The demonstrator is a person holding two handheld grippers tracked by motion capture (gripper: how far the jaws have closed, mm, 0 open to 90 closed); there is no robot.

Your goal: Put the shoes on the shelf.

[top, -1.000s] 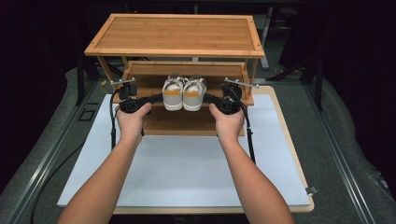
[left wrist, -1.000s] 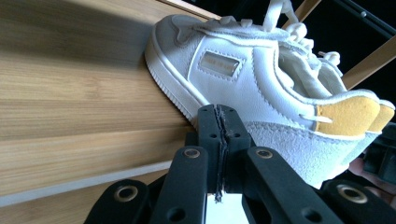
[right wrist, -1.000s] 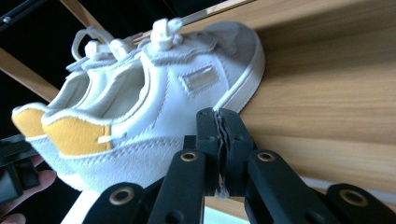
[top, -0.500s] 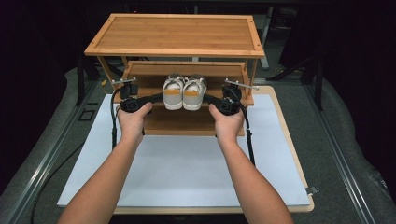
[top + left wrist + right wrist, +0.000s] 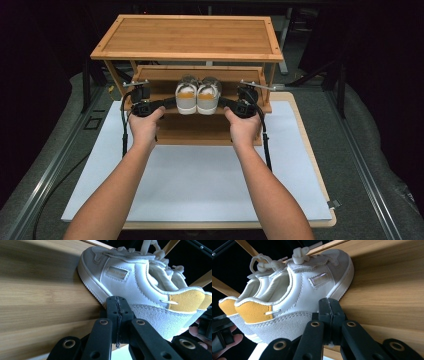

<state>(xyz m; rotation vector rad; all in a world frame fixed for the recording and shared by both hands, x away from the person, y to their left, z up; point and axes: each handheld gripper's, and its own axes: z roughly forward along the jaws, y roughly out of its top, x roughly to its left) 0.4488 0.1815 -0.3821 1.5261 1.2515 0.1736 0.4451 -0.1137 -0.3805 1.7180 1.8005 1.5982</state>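
Pair of shoes (image 5: 198, 95) squared on shelf (image 5: 200, 114), frame centre.
Left gripper (image 5: 167, 103) and right gripper (image 5: 226, 103), jaws shut and empty, are pressed against the heels; a gentle inward push is judged next.

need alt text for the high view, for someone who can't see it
Two hands each press a shut black gripper, the left gripper and right gripper, against the outer sides of a pair of white shoes with yellow heel tabs on the middle shelf of a wooden rack. The rack stands on a white mat.
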